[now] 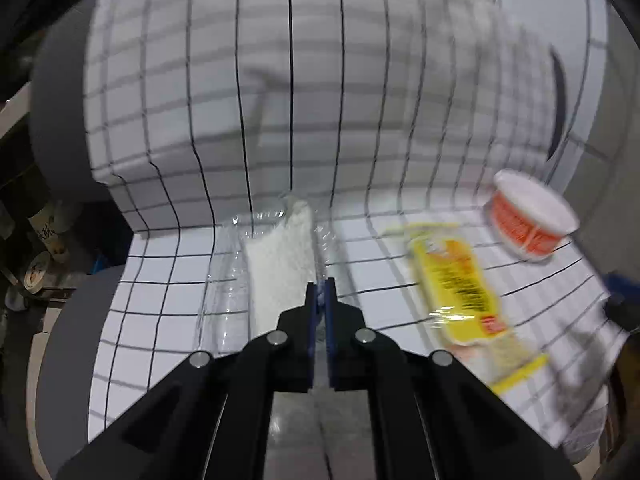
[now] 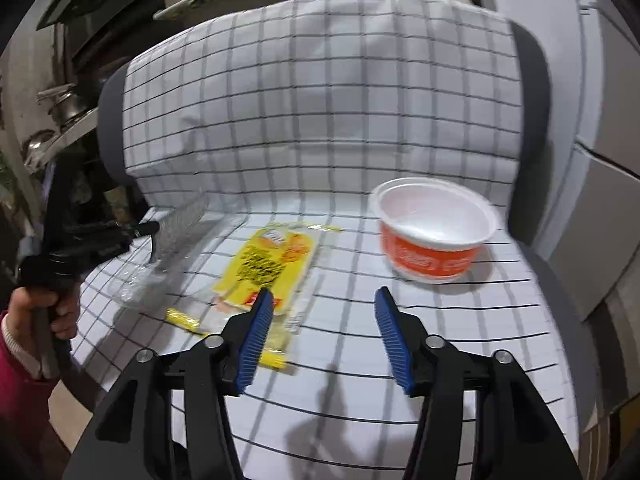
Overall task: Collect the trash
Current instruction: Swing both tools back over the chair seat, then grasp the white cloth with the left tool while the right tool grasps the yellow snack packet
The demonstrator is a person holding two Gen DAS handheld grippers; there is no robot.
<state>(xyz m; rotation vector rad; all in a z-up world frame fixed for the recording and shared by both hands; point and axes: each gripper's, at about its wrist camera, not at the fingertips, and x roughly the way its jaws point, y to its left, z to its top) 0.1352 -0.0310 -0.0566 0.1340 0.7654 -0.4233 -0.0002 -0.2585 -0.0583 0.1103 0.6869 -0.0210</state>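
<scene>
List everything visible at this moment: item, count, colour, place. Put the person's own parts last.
Clear plastic tray: one, transparent, seat left, white tissue inside.
White tissue: one, white, in the tray.
Yellow wrapper: one, yellow, seat centre.
Cup: one, orange outside, white inside, seat right.
Checked cloth: one, white with dark lines, draped over the grey chair.
Grey chair: one, grey.
Left gripper: black, blue pads, jaws shut on the tray's edge.
Right gripper: jaws open, empty, above the wrapper.
Hand: one, gripping the left gripper's handle.
</scene>
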